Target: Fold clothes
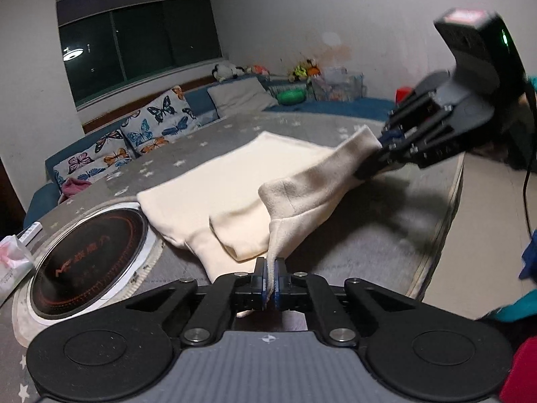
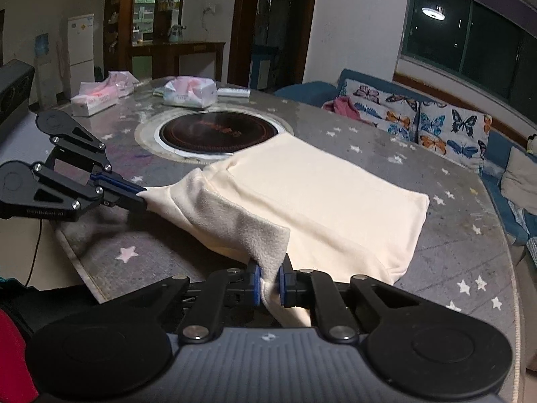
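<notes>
The left tongs are clamped on one corner of the cream garment, and the right tongs pinch the other corner, lifting that near edge so its grey inside shows. The rest lies flat on the star-patterned round counter, touching or perhaps just overlapping the rim of the inset black cooktop. Tissue packs sit beyond.

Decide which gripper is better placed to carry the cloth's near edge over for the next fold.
Neither leads, probably: left gripper and right gripper each clamp a near corner of the cream garment, so both should move together.
</notes>
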A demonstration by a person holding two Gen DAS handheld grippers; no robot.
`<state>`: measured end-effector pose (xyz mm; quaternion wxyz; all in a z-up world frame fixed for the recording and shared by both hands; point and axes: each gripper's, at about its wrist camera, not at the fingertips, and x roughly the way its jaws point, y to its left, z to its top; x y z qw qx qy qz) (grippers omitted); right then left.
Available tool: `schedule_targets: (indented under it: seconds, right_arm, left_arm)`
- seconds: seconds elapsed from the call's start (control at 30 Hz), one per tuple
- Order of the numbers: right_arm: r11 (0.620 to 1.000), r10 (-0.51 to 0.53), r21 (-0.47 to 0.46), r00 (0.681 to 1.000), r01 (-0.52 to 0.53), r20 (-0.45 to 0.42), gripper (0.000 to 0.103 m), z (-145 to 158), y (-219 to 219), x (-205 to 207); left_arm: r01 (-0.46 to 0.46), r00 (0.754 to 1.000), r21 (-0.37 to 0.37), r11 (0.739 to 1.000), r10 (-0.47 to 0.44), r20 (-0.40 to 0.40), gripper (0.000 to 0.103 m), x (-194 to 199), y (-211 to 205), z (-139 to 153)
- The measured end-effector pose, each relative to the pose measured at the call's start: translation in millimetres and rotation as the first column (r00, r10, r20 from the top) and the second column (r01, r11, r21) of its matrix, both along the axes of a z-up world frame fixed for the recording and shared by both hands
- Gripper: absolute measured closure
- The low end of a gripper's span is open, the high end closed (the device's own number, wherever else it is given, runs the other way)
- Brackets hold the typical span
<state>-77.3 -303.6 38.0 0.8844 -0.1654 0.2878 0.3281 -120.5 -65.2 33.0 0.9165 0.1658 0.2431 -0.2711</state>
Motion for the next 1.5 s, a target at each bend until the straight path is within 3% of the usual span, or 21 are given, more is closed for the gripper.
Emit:
schedule_targets:
  seconds: [0.3,0.9,1.5]
  right_arm:
    - [0.999,0.049,0.008,0.997,-0.049,0.062,0.094,25.2,-3.4,-39.2]
    - [0.996,0.091,-0.001,0.992,-0.091,0.085,0.094,43.3,-1.4,-103.2]
    - [0.996,0.087,-0.026,0.989,-0.084,0.121,0.094,54.2,4.2,-69.0]
  left_arm:
    - [-0.015,0.999,-0.057,0.998,0.018,0.041,0.099,-33.7,10.6,30.4]
    - [-0.024,0.998,-0.135,0.991,0.031,0.054,0.099,-80.7,18.4,52.8]
    - [-0.054,0.994,-0.148,0.988,0.066,0.083,0.099,-38.1,16.1,58.2]
